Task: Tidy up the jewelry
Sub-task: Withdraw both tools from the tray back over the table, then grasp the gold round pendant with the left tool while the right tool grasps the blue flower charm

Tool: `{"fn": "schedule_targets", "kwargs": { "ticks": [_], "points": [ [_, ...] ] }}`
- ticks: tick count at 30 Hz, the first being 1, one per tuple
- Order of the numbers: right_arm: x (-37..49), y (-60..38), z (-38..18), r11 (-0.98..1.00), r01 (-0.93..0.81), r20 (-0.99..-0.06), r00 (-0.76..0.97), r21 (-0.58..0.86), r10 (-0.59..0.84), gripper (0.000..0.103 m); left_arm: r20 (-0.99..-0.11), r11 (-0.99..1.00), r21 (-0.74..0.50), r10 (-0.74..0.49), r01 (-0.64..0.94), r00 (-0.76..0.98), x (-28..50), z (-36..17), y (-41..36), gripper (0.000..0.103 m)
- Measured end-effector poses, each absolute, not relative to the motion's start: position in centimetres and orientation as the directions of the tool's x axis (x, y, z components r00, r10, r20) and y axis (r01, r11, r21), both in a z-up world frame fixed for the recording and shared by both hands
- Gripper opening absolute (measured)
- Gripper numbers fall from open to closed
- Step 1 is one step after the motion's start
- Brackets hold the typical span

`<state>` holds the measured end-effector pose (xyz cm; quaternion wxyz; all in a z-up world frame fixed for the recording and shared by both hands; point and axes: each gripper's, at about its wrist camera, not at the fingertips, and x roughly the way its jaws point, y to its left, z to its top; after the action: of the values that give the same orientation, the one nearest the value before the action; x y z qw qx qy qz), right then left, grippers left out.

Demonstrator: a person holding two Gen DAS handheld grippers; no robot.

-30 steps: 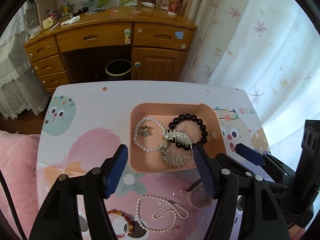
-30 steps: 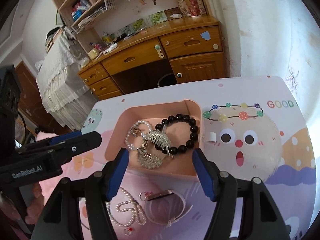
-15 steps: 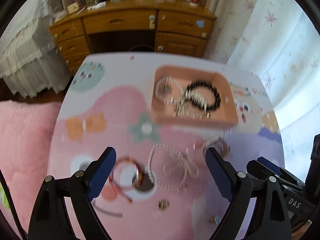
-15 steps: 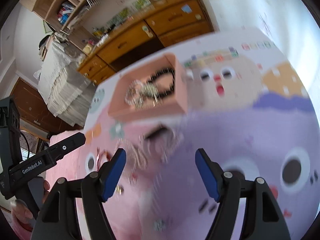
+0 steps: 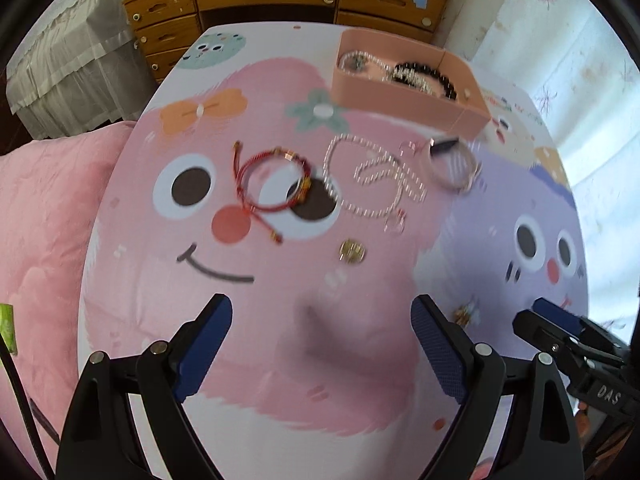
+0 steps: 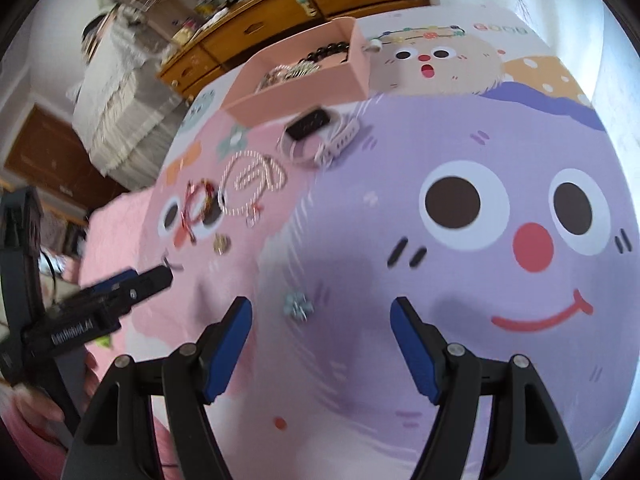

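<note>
Both tongs have pulled back from the pink tray [image 5: 404, 100] to the bench's near side. The left tongs [image 5: 320, 344] and right tongs [image 6: 320, 344] gape, released and empty. A pearl necklace [image 5: 372, 178], red bracelet [image 5: 272, 180] and watch [image 6: 316, 136] lie loose, awaiting pickup.

1. My left gripper [image 5: 322, 344] fills the bottom of its own view, tilted steeply downward, its blue-padded fingers [image 5: 204, 340] spread wide with nothing between them.
2. My right gripper [image 6: 322, 344] sits likewise at the bottom of its view, fingers [image 6: 412, 348] apart and empty.
3. In the right view, my left gripper shows at the lower left, my hand [image 6: 30, 404] gripping its handle.
</note>
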<state>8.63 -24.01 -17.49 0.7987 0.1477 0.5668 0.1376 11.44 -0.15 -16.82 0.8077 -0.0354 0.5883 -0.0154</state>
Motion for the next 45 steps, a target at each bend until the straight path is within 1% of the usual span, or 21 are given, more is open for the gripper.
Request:
{"fn": "schedule_targets", "kwargs": {
  "ticks": [5,10,17,20,22,24,26,27,28,33,41,43,45],
  "points": [
    [6.3,-22.5,-17.9,0.95,-0.175,-0.882,0.357,0.26,0.307,0.072,-0.948,0.999,-0.037,-0.04,0.017,0.314,10.6,-17.6,-0.7,0.09],
    [4.6,-21.0,-18.1,0.946,-0.293,-0.869,0.422,0.137,0.257,0.072,-0.942,0.996,-0.038,-0.061,0.075,0.33,10.5,-18.3,-1.6,0.09],
    [4.2,-19.6,-18.1,0.928,-0.365,-0.858,0.449,0.077,0.248,0.072,-0.931,0.993,-0.07,-0.097,0.091,0.351,11.4,-19.6,-2.1,0.089],
    [4.2,-19.0,-18.1,0.923,-0.38,-0.853,0.46,0.061,0.245,0.072,-0.928,0.993,-0.069,-0.099,0.094,0.359,12.1,-20.1,-2.2,0.076],
    [4.3,-18.7,-18.2,0.92,-0.39,-0.852,0.465,0.047,0.241,0.07,-0.927,0.993,-0.07,-0.1,0.095,0.361,12.5,-20.5,-2.1,0.063],
    [4.5,-18.3,-18.4,0.915,-0.4,-0.853,0.463,0.042,0.242,0.062,-0.928,0.993,-0.07,-0.099,0.092,0.359,13.0,-20.9,-2.0,0.057],
    [4.7,-18.0,-18.7,0.912,-0.408,-0.857,0.454,0.043,0.243,0.057,-0.928,0.992,-0.071,-0.102,0.1,0.357,13.3,-21.3,-2.0,0.051],
    [4.9,-17.8,-18.8,0.911,-0.41,-0.858,0.453,0.041,0.242,0.054,-0.927,0.992,-0.067,-0.102,0.108,0.361,13.4,-21.4,-2.0,0.045],
    [5.0,-17.7,-18.9,0.911,-0.41,-0.859,0.452,0.04,0.241,0.053,-0.926,0.991,-0.063,-0.102,0.117,0.365,13.5,-21.5,-2.1,0.04],
    [5.7,-17.2,-19.3,0.915,-0.4,-0.867,0.438,0.049,0.238,0.045,-0.919,0.987,-0.07,-0.12,0.145,0.375,13.9,-21.7,-2.4,0.034],
    [6.5,-16.6,-19.6,0.913,-0.406,-0.874,0.43,0.037,0.227,0.036,-0.912,0.986,-0.044,-0.106,0.164,0.397,14.4,-21.8,-2.9,0.032],
    [6.7,-16.7,-19.8,0.915,-0.402,-0.878,0.423,0.038,0.223,0.033,-0.909,0.985,-0.036,-0.102,0.166,0.404,14.6,-21.8,-3.1,0.029],
    [6.9,-16.7,-19.9,0.916,-0.398,-0.881,0.417,0.042,0.222,0.028,-0.908,0.986,-0.034,-0.099,0.163,0.408,14.7,-21.8,-3.1,0.026]
  ]
}}
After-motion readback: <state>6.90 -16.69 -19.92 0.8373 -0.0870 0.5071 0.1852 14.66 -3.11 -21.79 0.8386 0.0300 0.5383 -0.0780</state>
